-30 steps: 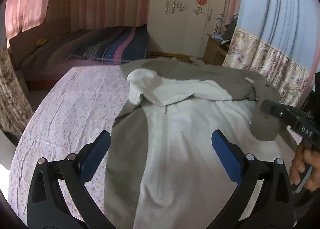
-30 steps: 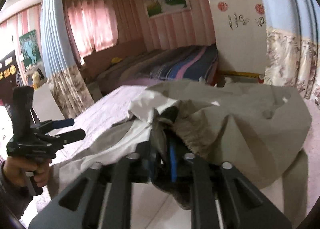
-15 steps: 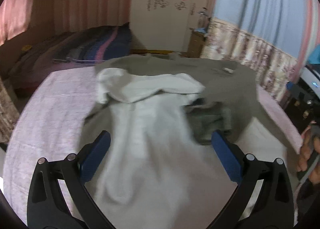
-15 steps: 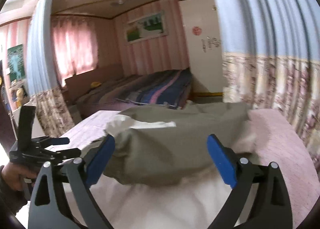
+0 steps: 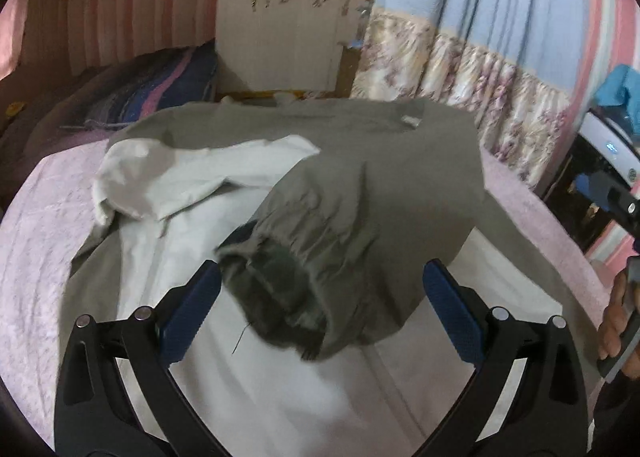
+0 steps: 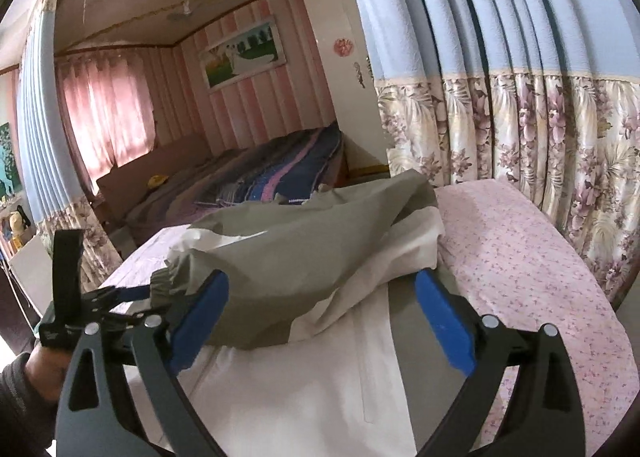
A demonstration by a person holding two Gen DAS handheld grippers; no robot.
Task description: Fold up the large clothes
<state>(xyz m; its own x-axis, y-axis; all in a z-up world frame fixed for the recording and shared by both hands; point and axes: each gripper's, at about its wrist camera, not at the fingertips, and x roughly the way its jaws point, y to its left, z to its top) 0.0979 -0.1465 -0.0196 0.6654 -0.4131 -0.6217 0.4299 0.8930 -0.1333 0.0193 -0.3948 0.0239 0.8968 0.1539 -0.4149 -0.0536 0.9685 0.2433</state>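
Jacket (image 5: 360, 177) sleeve cuff (image 5: 276, 289) blurred at 6 o'clock. Left gripper (image 5: 322, 307) closing slightly, released; right gripper (image 6: 322, 321) released, empty.

The jacket (image 5: 360, 185) is coloured olive-grey outside, with a white lining (image 5: 192, 181). The bedsheet (image 6: 520, 241) is patterned with small purple flowers on pink. The curtain (image 6: 500, 17) is coloured pale blue above, floral cream and mauve below. Blue pads (image 6: 440, 321) are set on black fingers.
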